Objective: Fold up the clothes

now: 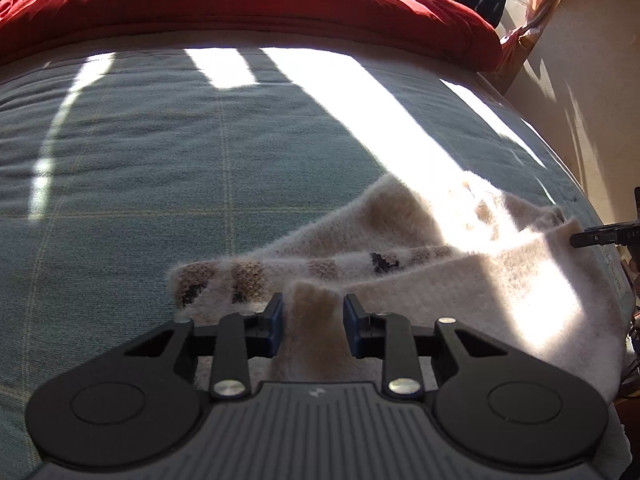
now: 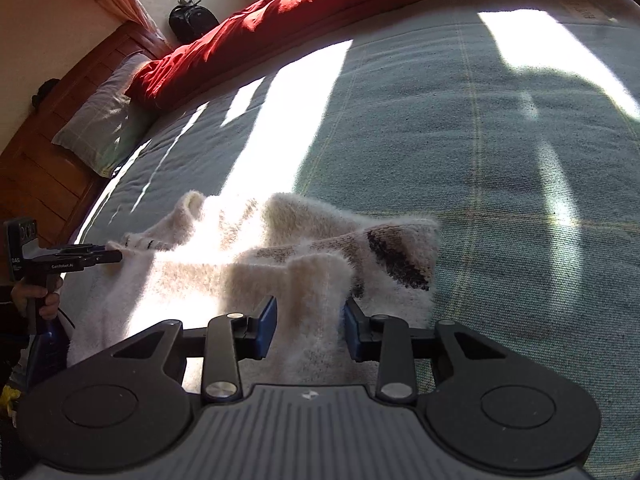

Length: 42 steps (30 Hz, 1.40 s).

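Note:
A fuzzy cream sweater with brown and black patches lies rumpled on the grey-green checked bed cover. My left gripper is shut on a raised fold of its near edge, the blue pads pressing thick fabric from both sides. In the right wrist view, the sweater bunches up between the fingers of my right gripper, which is shut on another fold. The right gripper's tip shows at the sweater's right edge. The left gripper appears side-on at the sweater's left edge, held by a hand.
A red duvet is piled along the bed's far side. A pillow leans against the wooden headboard. A black bag sits by the wall. Bright sun stripes cross the bed cover.

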Each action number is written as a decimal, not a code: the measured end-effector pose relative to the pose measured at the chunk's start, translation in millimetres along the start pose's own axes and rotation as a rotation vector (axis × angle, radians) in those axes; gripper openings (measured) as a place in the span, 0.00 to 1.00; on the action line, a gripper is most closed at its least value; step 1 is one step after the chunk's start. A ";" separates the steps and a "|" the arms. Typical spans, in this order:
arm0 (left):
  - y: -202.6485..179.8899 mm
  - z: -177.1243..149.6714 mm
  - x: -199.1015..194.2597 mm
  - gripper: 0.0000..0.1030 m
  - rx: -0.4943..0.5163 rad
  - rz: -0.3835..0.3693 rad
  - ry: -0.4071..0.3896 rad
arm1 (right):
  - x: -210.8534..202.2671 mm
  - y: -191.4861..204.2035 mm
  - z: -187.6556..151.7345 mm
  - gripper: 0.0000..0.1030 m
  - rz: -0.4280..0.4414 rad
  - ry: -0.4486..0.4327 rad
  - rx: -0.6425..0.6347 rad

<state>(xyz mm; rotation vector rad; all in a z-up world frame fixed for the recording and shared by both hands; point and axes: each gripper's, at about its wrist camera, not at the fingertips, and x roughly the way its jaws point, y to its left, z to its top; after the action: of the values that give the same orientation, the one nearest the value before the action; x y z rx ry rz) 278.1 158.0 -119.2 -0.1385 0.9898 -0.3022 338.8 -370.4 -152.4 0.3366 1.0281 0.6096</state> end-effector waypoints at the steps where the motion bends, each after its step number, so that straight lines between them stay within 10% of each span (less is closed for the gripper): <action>1: -0.4 0.4 3.5 0.27 0.001 0.007 0.016 | 3.1 0.3 2.3 0.37 -0.004 0.004 0.002; 3: -2.2 0.6 6.3 0.25 -0.002 0.022 0.033 | 8.0 4.5 6.3 0.12 -0.015 0.021 -0.014; 5: -6.5 2.8 -0.8 0.06 0.013 0.048 0.012 | 6.7 18.2 7.1 0.11 -0.030 0.026 -0.077; 14: -15.2 28.5 -36.6 0.05 0.038 0.111 -0.155 | -30.2 35.4 31.9 0.09 -0.100 -0.124 -0.122; 27: -2.1 19.3 19.3 0.12 0.047 0.184 -0.010 | 9.3 12.2 26.6 0.10 -0.248 -0.054 -0.091; 32: -11.1 21.2 -13.6 0.21 0.116 0.259 -0.015 | -13.3 26.2 29.3 0.34 -0.296 -0.063 -0.121; 36: -33.9 13.2 -50.4 0.24 0.172 0.268 -0.022 | -49.9 45.2 23.5 0.42 -0.234 -0.059 -0.133; 42: -107.6 -28.0 -66.4 0.38 0.208 -0.073 0.077 | -55.2 86.7 -22.2 0.51 0.155 0.089 -0.070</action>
<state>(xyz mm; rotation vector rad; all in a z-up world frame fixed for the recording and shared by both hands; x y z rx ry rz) 200.4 77.2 -54.2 0.0265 1.0246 -0.4781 271.7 -336.7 -78.8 0.3320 1.0692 0.8037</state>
